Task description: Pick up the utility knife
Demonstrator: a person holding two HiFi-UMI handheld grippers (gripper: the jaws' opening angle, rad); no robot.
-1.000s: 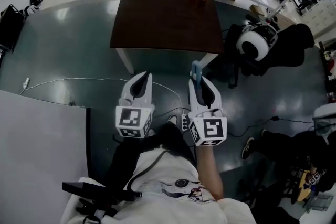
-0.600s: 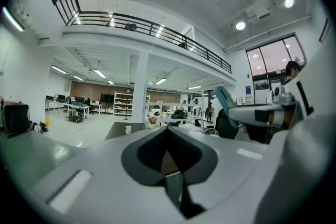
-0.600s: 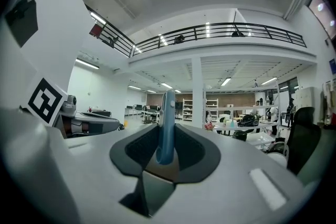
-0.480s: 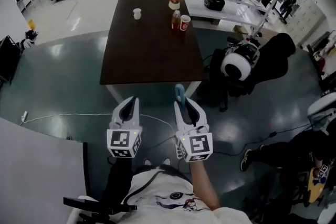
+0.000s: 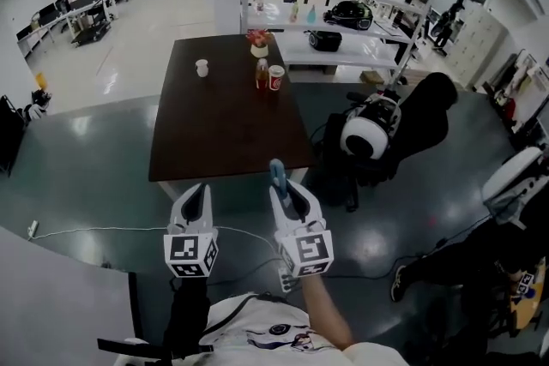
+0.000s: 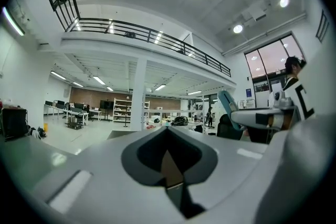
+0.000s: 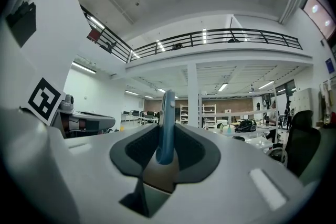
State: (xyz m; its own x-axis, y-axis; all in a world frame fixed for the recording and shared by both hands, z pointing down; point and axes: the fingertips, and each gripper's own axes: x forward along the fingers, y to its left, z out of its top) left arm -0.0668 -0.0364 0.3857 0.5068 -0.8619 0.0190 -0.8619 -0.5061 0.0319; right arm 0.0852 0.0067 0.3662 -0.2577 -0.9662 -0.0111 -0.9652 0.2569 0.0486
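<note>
- Thing: we see the utility knife [image 7: 167, 123], a slim blue-teal body with a rounded end.
- State: we find it clamped between the pads of the right gripper [image 5: 285, 187], carried in the air and resting on no surface.
- Pose: it stands on edge, its long axis running along the jaws and its far end poking out past their tips.
- Blade: we cannot tell whether it is extended.

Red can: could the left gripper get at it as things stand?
Probably not: the left gripper hangs short of the table's near edge, jaws shut, while the red can stands near the far end.
</note>
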